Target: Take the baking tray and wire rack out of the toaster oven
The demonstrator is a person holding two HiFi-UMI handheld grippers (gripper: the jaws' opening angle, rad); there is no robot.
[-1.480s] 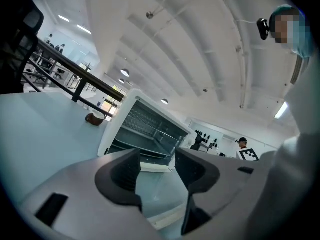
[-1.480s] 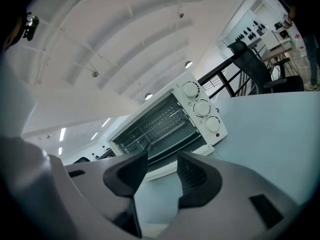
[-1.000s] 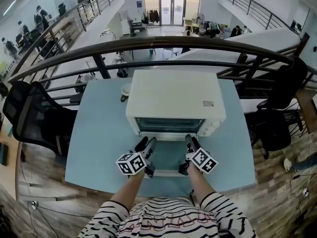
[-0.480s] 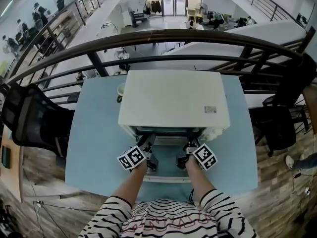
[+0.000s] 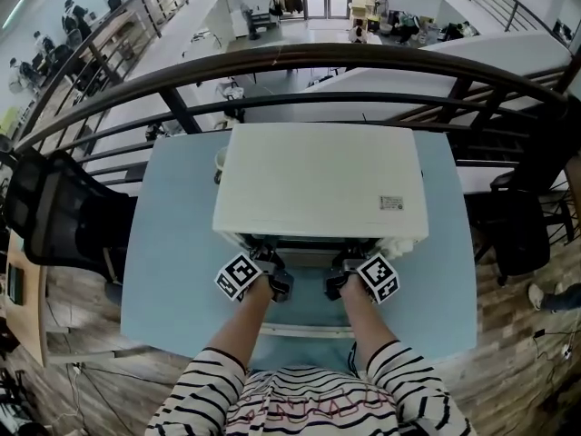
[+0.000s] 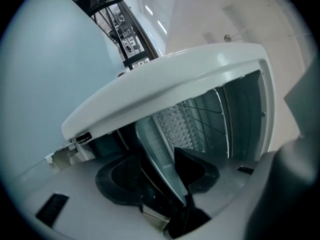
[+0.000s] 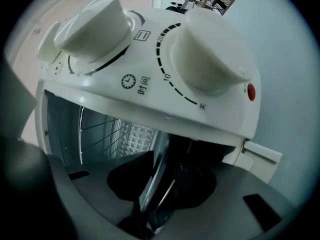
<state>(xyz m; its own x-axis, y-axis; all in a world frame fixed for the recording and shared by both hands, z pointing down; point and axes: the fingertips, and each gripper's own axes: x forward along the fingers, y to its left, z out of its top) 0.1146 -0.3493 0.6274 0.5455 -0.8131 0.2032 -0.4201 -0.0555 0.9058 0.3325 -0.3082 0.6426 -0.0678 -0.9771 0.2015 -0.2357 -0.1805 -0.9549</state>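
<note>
A white toaster oven stands on the blue table with its door folded down towards me. Both grippers reach into its mouth. My left gripper has the baking tray's thin metal rim between its jaws, which stand open around it. The right gripper's jaws are closing with the tray's other rim between them, a dark gap still beside it. Wire rack bars show deeper inside the oven.
Two white knobs sit on the oven's right front, just above the right gripper. A cup stands behind the oven's left corner. A dark railing runs beyond the table and a black chair is at the left.
Both grippers have moved forward from above the lowered door to the oven's mouth, sinking a little and rolling. Their jaws now lie under the oven's top edge.
</note>
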